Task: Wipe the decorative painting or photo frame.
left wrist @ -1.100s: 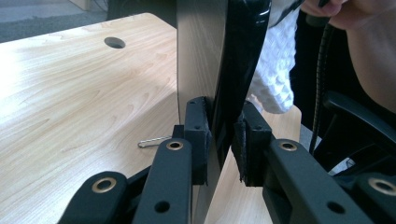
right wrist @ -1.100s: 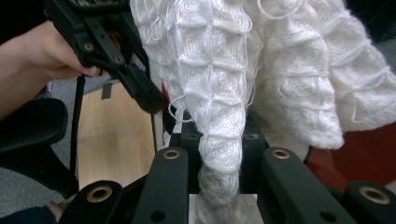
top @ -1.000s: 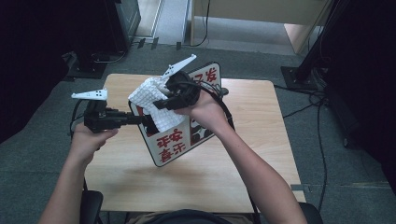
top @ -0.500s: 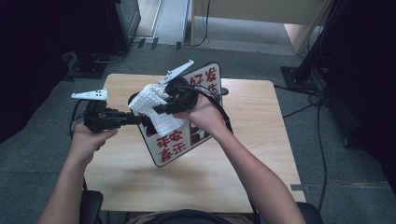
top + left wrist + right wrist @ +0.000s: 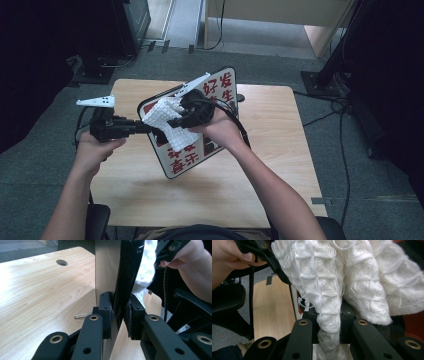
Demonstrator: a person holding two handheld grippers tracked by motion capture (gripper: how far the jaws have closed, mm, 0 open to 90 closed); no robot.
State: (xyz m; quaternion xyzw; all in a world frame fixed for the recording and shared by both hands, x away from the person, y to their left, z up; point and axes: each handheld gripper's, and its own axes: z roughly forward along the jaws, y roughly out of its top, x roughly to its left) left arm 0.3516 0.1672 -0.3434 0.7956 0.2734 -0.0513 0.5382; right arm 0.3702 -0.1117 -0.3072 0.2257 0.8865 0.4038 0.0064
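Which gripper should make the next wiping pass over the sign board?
Right. The right gripper is shut on the white cloth, which lies against the sign board. The left gripper is clamped on the board's edge, holding it up.

White waffle-weave cloth (image 5: 342,282), bunched, its twisted lower end pinched between the two black jaws of the right gripper (image 5: 329,322); the rest billows across the upper and right part of the frame, loose threads at its edges. Upper left: a hand (image 5: 229,257) on the black body of the left gripper (image 5: 262,250); beneath it a strip of pale wooden table (image 5: 272,312), with grey floor (image 5: 227,337) at the lower left.
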